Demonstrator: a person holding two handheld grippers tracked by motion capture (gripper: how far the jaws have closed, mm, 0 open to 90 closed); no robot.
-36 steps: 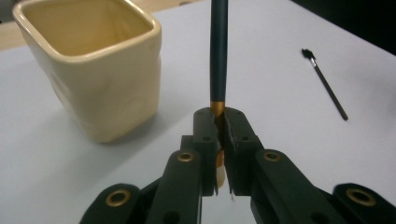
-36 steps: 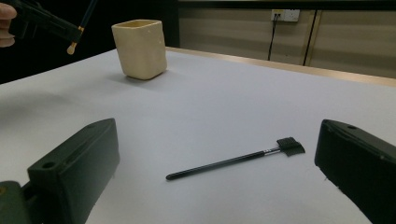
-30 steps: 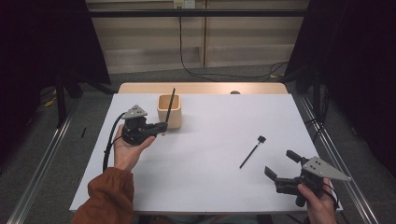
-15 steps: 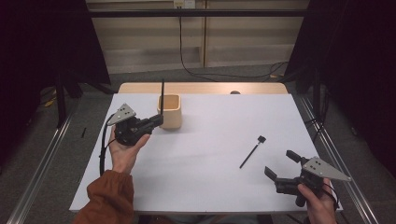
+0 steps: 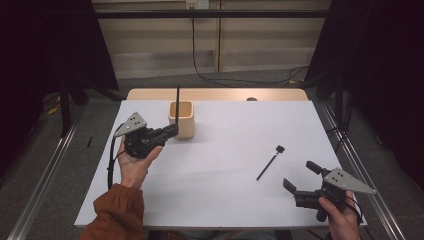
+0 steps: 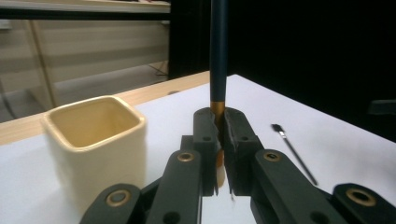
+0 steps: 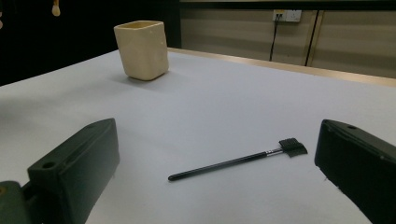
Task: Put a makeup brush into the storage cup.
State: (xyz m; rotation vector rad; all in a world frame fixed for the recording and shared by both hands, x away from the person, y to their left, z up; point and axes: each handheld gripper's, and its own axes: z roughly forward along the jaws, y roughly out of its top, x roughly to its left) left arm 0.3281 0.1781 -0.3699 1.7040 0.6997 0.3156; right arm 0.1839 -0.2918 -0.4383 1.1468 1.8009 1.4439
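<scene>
The left gripper (image 5: 170,131) clamps a dark makeup brush (image 6: 218,56) upright, just beside the cream cup (image 5: 180,119) near the surface's far-left corner. The right gripper (image 5: 301,179) rests open near the right edge.

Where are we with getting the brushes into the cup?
None looks in the cup yet. In hand: the left gripper is shut on a dark brush, upright beside the cup. Left: the small brush lying on the table; the right gripper is open near it.

Bright tabletop, dark surroundings, soft shadows
</scene>
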